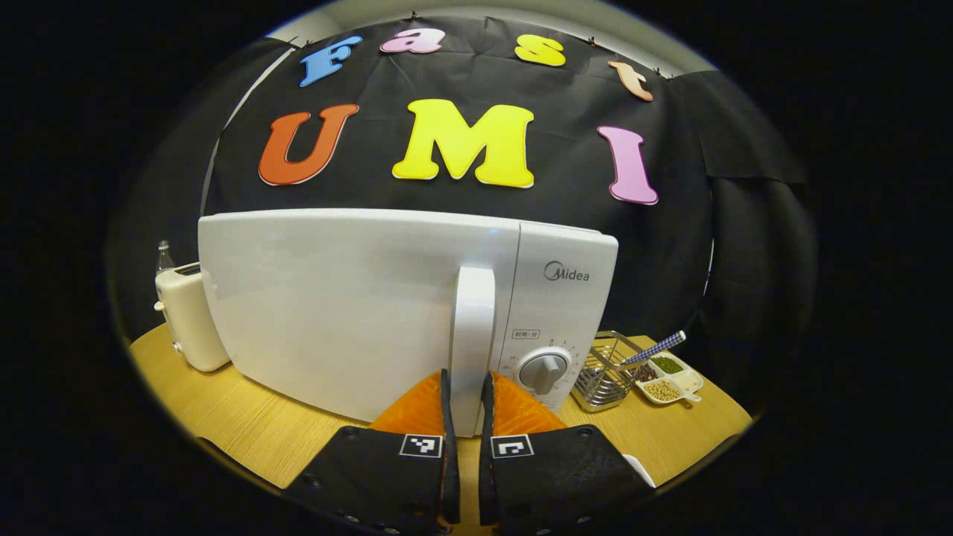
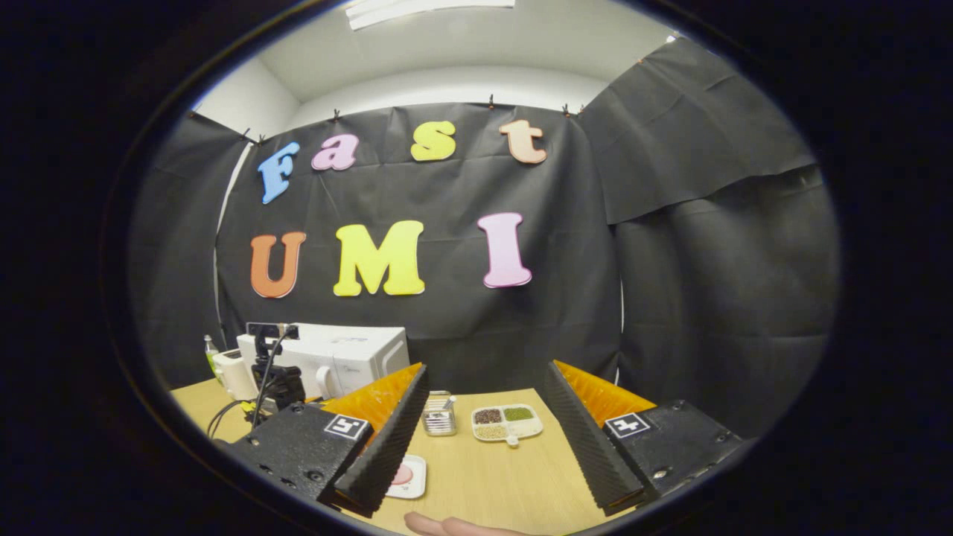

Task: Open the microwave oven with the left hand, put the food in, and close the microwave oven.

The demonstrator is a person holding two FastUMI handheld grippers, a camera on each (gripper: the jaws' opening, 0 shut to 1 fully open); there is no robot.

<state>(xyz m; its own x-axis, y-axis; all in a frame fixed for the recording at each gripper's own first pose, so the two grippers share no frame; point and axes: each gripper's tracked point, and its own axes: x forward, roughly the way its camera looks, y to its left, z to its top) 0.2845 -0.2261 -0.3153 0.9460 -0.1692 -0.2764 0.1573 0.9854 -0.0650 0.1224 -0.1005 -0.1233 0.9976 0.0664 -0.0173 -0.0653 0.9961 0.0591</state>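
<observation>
**Left gripper on the microwave handle, right gripper waiting wide open**

In the left gripper view I see my left gripper (image 1: 467,394) right up at the white microwave oven (image 1: 357,305). Its jaws stand close on both sides of the bottom of the tall white door handle (image 1: 473,335). The handle sits between them, and they look pressed on it. The door looks closed, flat against the front. To the right of the handle is a round grey knob (image 1: 545,370).

The microwave stands on a wooden desk (image 1: 223,417). A small cream toaster (image 1: 186,316) stands just beside it on the left, with a bottle top (image 1: 164,257) peeking up behind. On the right of the microwave is a wire basket (image 1: 607,372) with a checked stick poking out. Just beside the basket is a white dish (image 1: 670,380) split into parts, with beans in it.

In the right gripper view my right gripper (image 2: 484,439) is held well back from the microwave, above the desk. Its jaws are spread wide apart and hold nothing. Between them I see the basket and the bean dish far off. Under the left jaw lies a small white plate (image 2: 409,476) with something pink on it, the food (image 2: 403,475), flat on the desk near me. I cannot tell what the pink food is. A bit of a hand (image 2: 454,527) shows at the bottom edge.
</observation>
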